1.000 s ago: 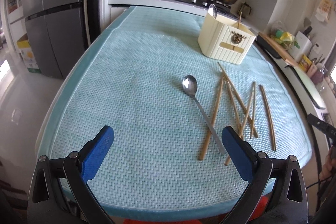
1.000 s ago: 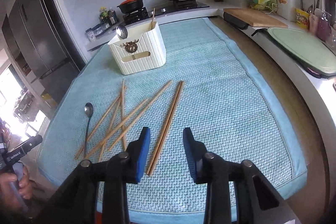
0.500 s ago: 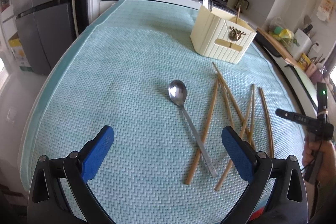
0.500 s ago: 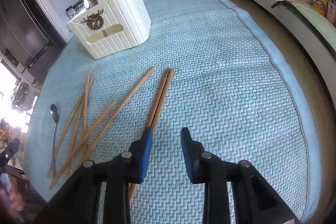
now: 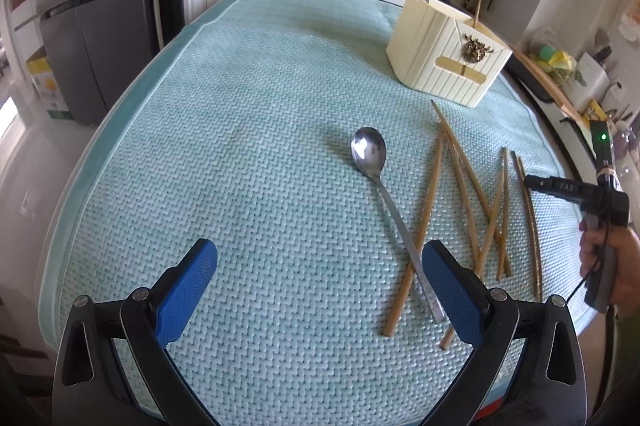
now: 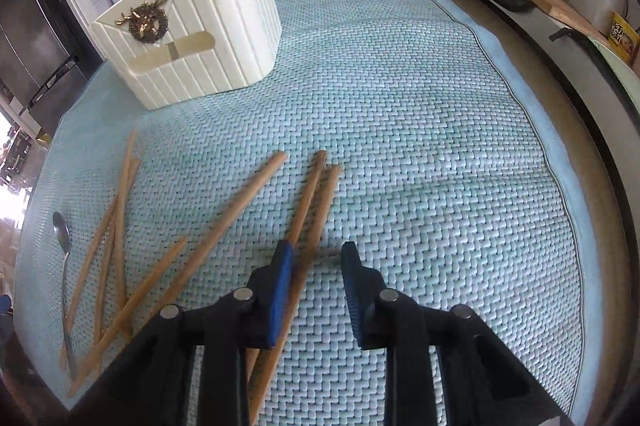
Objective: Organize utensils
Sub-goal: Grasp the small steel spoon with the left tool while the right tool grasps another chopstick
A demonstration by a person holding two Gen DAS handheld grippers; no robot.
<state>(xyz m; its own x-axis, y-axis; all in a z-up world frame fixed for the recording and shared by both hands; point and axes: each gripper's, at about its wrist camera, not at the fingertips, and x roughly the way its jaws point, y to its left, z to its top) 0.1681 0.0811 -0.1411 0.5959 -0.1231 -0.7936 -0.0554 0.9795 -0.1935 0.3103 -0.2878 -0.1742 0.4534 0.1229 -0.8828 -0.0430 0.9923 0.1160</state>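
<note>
- Two long brown wooden chopsticks (image 6: 316,198) lie side by side on the pale blue woven mat (image 6: 420,146), apart from the messy pile.
- The right gripper (image 6: 316,254) is low over them, its jaws closing; one stick sits between the blue pads, but nothing is held yet.
- It might catch only one stick, or push the other away.
- The left gripper (image 5: 320,266) is wide open and empty.
- Only its view shows the whole shiny metal spoon (image 5: 384,194) crossing a chopstick.
- The cream ribbed holder box (image 6: 192,38) waits behind.

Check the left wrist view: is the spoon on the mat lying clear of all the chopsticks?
No, the spoon has its handle crossing a chopstick near the left gripper.
</note>
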